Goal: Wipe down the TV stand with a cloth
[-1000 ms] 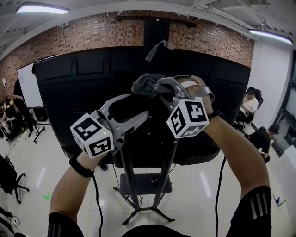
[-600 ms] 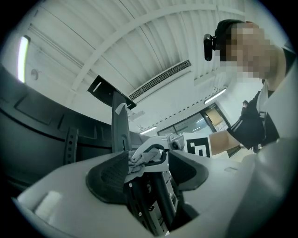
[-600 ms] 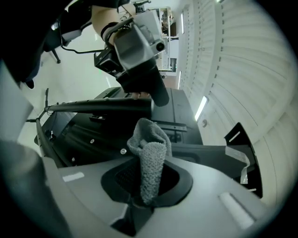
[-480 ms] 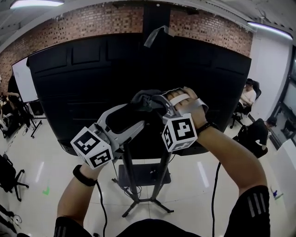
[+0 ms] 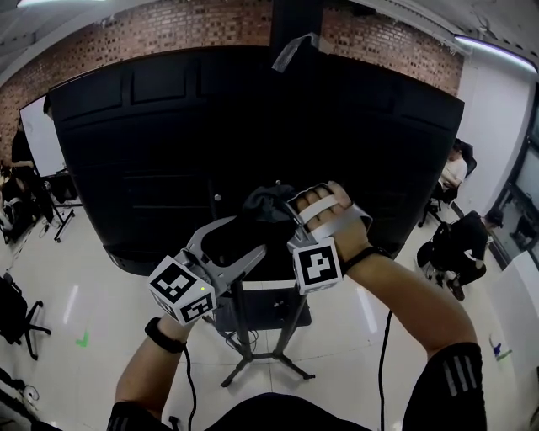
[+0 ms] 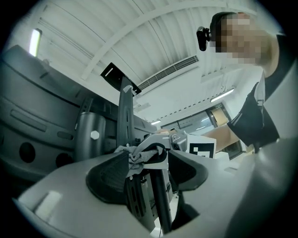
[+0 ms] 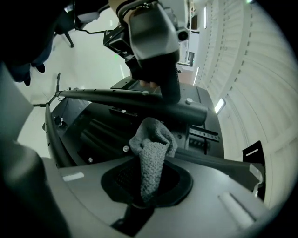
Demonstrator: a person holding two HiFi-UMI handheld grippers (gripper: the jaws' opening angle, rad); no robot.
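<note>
The room has a red brick wall (image 5: pixel 168 25) along the top of the head view and a shiny white floor (image 5: pixel 84 286) down both sides. The flat black back of a big TV (image 5: pixel 152 151) fills the middle. Under it, in the lower middle, stands the thin black metal TV stand (image 5: pixel 239 332), with a pole, a small shelf and spread legs on the floor. The left hand-held gripper (image 6: pixel 149 158) is grey with dark pads. Its jaws are spread apart and grip nothing; the stand's pole shows through the gap. The right hand-held gripper (image 7: pixel 148 183) has its jaws pressed together, pinching the bottom end of a small grey fuzzy cloth (image 7: pixel 151 148). In the head view the cloth sits in the middle of the frame, in front of the low part of the TV's back, above the pole. In the right gripper view its top is close to a black bar of the stand, but I cannot tell if it touches. I think the wiping is at the top part now. Nothing shows which spots are clean, and the pole, shelf and legs likely need wiping too.
</note>
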